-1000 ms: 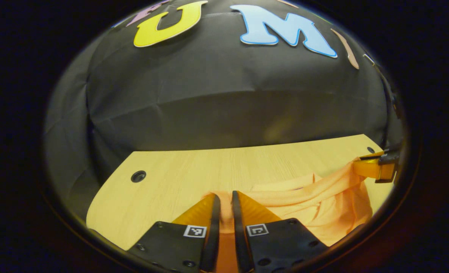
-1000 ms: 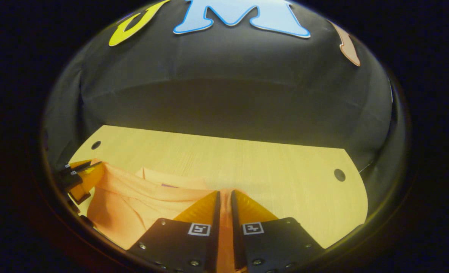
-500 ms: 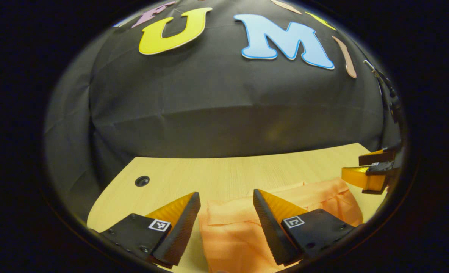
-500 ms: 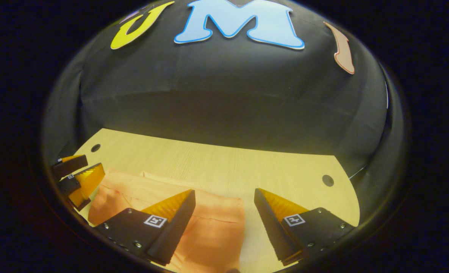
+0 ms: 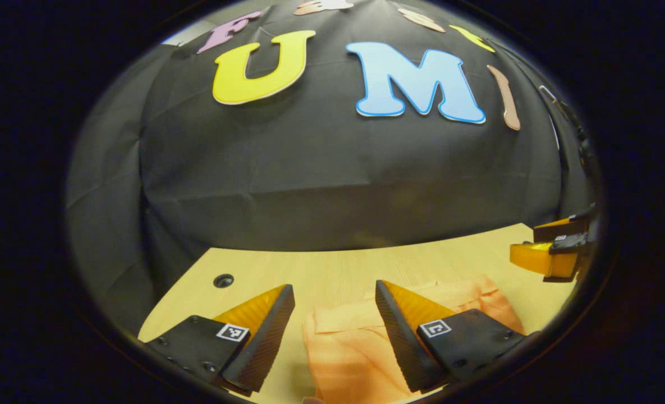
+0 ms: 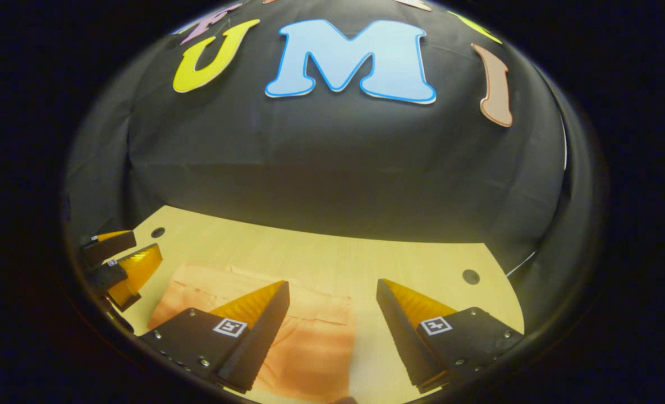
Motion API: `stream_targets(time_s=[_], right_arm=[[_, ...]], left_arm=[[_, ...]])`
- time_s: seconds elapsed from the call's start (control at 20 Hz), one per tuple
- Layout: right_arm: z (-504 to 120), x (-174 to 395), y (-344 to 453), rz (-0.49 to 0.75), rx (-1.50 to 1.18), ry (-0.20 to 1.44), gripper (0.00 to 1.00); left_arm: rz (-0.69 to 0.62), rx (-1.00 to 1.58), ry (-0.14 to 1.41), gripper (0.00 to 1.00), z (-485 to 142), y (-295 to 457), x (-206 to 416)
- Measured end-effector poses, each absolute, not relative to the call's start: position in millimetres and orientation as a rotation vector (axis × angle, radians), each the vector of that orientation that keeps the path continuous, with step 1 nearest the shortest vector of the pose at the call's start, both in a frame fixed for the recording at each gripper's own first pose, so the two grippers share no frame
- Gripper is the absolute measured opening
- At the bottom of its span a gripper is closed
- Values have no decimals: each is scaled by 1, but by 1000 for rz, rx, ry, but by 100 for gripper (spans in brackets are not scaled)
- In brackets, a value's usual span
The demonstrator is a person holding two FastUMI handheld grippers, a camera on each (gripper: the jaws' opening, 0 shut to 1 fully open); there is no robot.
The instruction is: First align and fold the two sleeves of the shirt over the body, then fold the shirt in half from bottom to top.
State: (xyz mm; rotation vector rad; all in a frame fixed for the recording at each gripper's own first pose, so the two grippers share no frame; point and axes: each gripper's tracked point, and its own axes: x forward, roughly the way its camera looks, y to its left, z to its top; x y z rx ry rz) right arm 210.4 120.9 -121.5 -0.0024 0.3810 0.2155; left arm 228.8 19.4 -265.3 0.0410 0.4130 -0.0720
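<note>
Left gripper [image 5: 335, 303]: fingers spread wide, nothing between them, hanging just above the table [image 5: 332, 264]. Right gripper [image 6: 332, 300]: same, wide apart and empty. In the right gripper view the left gripper also shows at the left edge, likewise spread

Shirt [image 5: 354, 348]: orange, lying flat on the wooden table as a compact folded bundle, under and between both grippers. In the right gripper view the shirt [image 6: 310, 331] shows a straight far edge and a clean right-hand edge; the near part is cut off at the bottom, so the layers cannot be counted. Judging by that shape, the bottom-to-top fold looks done and the cloth released

Risks from here:
- A fingertip passing low over the top layer could snag it and drag the fold open, since both grippers sit right over the cloth
- Light fabric may spring or slide at the far edge if nothing presses it; some ripples show there
- Pulling away sideways rather than straight up would skew the edges

Containers: no bin, tray or basket visible on the table; just two round holes in the tabletop [image 6: 470, 276] near the far corners
</note>
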Motion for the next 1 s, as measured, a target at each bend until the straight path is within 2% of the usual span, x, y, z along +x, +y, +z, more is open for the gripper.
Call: stream_targets(time_s=[0.2, 0.25, 0.35, 1.0], right_arm=[[-98, 181, 113, 202, 17, 309, 96], [-96, 173, 109, 197, 16, 296, 96], [-89, 156, 103, 193, 23, 260, 96], [-47, 65, 78, 235, 1, 86, 96]], left_arm=[[-94, 15, 369, 94, -241, 10, 199], [-102, -4, 364, 97, -235, 6, 191], [-92, -28, 334, 94, -215, 2, 169], [-45, -18, 181, 96, -137, -6, 78]])
